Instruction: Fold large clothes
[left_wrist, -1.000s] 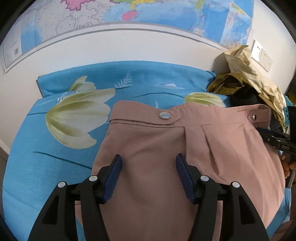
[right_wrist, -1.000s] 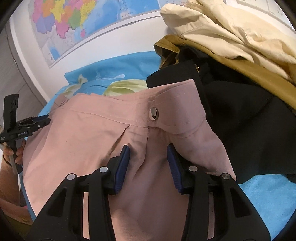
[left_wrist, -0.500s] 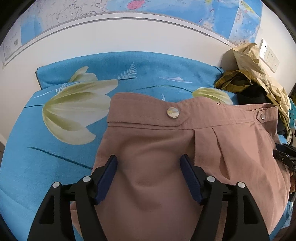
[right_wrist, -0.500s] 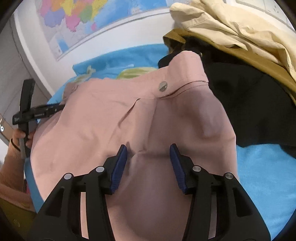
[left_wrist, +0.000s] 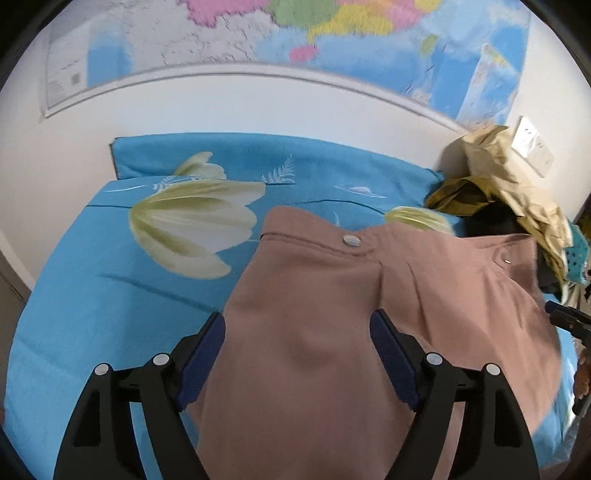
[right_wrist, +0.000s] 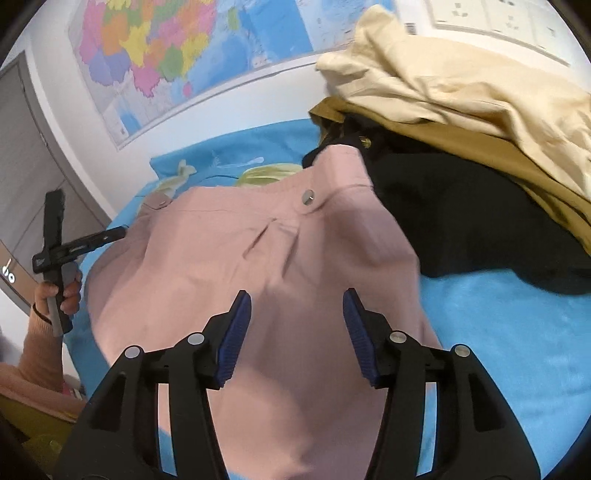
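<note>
Pink trousers (left_wrist: 332, 314): lay flat beside clothes pile (right_wrist: 461, 110).
Left gripper (left_wrist: 297, 350): jaws opening, unclamped.
Right gripper (right_wrist: 297, 332): same.
Risk: waistband might snag pile.

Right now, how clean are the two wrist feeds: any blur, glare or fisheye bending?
Left wrist view: motion blur smears the wall map and softens the pink garment; the map's lower border bows. Right wrist view: somewhat sharper; the snap button is readable, and the garment's edges are soft. No harsh glare in either.
</note>
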